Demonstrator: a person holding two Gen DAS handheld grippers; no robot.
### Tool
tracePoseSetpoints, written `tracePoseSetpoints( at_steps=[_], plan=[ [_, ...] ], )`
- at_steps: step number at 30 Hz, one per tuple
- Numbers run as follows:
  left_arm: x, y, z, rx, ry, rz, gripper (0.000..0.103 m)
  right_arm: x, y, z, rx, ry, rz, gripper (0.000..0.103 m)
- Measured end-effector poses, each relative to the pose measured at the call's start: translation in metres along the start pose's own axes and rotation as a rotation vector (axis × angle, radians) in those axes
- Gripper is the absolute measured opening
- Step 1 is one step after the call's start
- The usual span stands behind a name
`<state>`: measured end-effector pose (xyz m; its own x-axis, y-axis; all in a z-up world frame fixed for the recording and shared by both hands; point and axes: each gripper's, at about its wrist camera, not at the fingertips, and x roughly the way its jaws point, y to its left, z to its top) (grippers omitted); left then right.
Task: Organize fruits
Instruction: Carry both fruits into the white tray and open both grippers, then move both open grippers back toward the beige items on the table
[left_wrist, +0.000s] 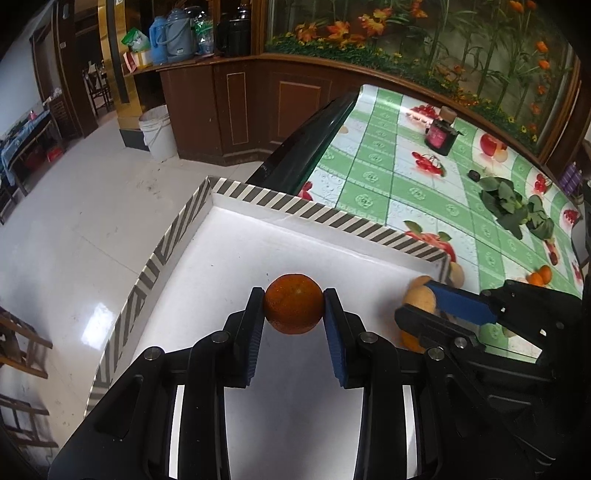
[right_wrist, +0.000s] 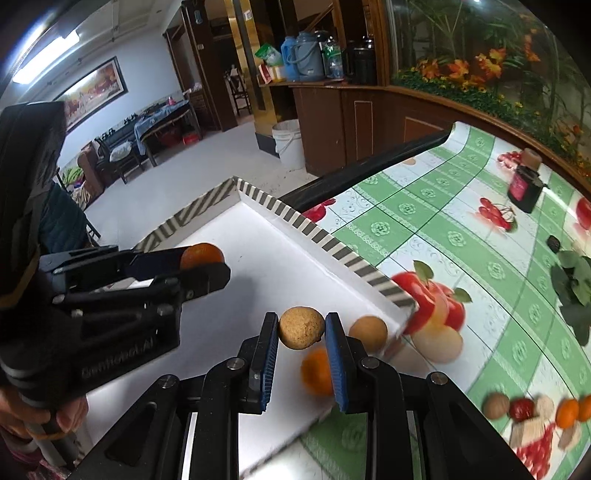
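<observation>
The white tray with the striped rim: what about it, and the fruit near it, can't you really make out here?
- White tray: in the left wrist view its near side is hidden under the left claw.
- Orange fruit low in the tray: blurred and half covered by a finger of the right claw in the right wrist view.
- Fruits near the table edge: blurred in the right wrist view.

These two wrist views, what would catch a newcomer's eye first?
Each tool grips a fruit over the striped-rimmed white tray: the left tool pinches an orange, the right tool a tan fruit. Another tan fruit and an orange fruit lie in the tray's near corner.
</observation>
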<state>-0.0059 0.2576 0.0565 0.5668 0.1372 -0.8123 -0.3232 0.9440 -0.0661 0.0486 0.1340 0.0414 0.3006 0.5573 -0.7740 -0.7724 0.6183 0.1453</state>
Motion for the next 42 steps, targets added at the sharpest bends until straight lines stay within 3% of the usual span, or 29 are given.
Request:
tracePoseSetpoints(
  at_steps=[13,17,24,33,42],
  plan=[
    [0.023,0.014,0.003,-0.052,0.058,0.010,0.031,0.045,-0.001,0.010,-0.070,0.079,-0.024,0.025],
    [0.021,0.022,0.002,-0.084,0.052,0.001,0.045,0.042,-0.001,0.007,-0.083,0.066,-0.015,0.030],
    [0.000,0.015,-0.003,-0.068,0.001,-0.012,0.046,-0.001,-0.008,-0.001,-0.033,-0.009,-0.005,0.031],
    [-0.043,-0.029,-0.030,0.011,-0.100,-0.025,0.045,-0.057,-0.020,-0.041,0.069,-0.077,-0.015,0.031],
    [-0.055,-0.076,-0.053,0.067,-0.096,-0.100,0.045,-0.091,-0.046,-0.096,0.146,-0.067,-0.090,0.031]
  ],
)
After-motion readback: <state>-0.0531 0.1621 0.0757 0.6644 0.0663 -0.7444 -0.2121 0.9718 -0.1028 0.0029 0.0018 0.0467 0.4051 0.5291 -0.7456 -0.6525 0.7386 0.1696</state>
